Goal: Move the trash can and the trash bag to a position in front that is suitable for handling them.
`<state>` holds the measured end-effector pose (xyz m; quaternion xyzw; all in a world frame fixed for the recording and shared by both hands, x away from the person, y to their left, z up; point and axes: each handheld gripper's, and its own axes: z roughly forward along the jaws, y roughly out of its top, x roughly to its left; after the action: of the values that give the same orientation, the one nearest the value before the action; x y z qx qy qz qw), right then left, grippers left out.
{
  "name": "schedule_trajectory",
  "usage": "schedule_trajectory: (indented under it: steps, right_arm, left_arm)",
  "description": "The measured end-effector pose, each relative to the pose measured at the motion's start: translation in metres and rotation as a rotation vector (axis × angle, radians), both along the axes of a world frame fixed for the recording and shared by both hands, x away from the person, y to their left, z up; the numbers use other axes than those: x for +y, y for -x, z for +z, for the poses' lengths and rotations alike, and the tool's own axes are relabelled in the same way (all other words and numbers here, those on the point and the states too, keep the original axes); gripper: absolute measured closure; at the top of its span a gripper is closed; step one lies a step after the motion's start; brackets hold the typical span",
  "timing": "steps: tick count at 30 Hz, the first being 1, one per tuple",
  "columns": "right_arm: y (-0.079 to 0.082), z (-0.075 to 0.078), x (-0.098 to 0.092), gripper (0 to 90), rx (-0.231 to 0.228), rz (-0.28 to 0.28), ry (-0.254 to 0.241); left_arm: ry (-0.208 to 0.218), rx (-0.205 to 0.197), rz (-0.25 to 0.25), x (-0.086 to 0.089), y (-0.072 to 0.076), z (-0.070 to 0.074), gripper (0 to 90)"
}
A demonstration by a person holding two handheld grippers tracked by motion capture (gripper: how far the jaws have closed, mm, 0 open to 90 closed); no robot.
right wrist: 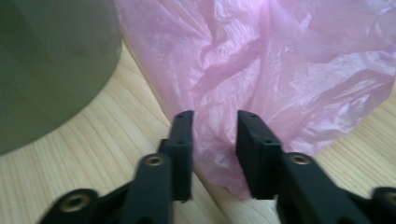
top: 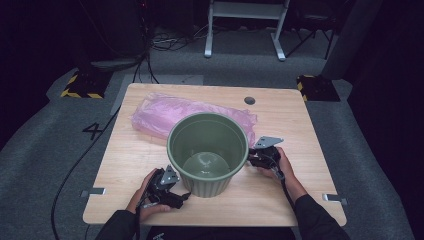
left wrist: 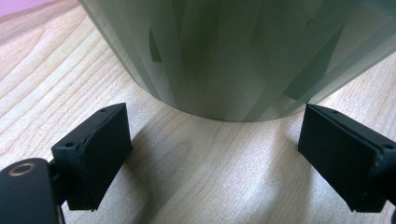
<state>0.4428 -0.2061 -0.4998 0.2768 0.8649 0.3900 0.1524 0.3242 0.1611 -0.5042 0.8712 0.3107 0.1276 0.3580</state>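
Pink, crinkled thin plastic bag (top: 165,114) lies flat across the far half of the light wooden table (top: 295,125), stretched out behind the olive-green ribbed plastic bin (top: 208,150), which stands upright and empty near the middle of the tabletop. The bag's right end reaches round the bin's right side, and there the right gripper (right wrist: 215,122) has the film between its two black jaws, which stand narrowly apart with a fold of pink plastic (right wrist: 261,65) bunched in the gap; whether the pads actually press on the film cannot be told. In the high view this right gripper (top: 256,152) sits just beside the bin's right wall, low over the table. The left gripper (left wrist: 212,133) is spread wide, its jaws resting low on the wood either side of the bin's base (left wrist: 224,56) without touching it; in the high view it (top: 181,196) lies at the bin's near left foot.
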Motion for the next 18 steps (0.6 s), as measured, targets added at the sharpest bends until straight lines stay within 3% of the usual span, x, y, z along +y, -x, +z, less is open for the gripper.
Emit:
schedule_trajectory:
  steps: [4, 9, 13, 18]
  right_arm:
    - [0.001, 0.001, -0.006, 85.8, 0.002, -0.022, 0.020]
    - [0.004, 0.002, -0.021, 87.7, 0.014, -0.037, 0.012]
    - [0.014, 0.002, -0.043, 87.8, 0.029, -0.047, 0.008]
    - [0.033, 0.004, -0.063, 88.4, 0.037, -0.043, 0.018]
  left_arm:
    - [-0.003, -0.001, 0.016, -0.001, 0.002, 0.000, 8.8]
    - [-0.007, 0.005, 0.037, -0.005, 0.004, 0.000, 5.7]
    - [-0.019, 0.017, 0.051, -0.010, 0.003, -0.001, 0.0]
    - [-0.023, 0.019, 0.052, -0.014, 0.001, 0.000, 0.0]
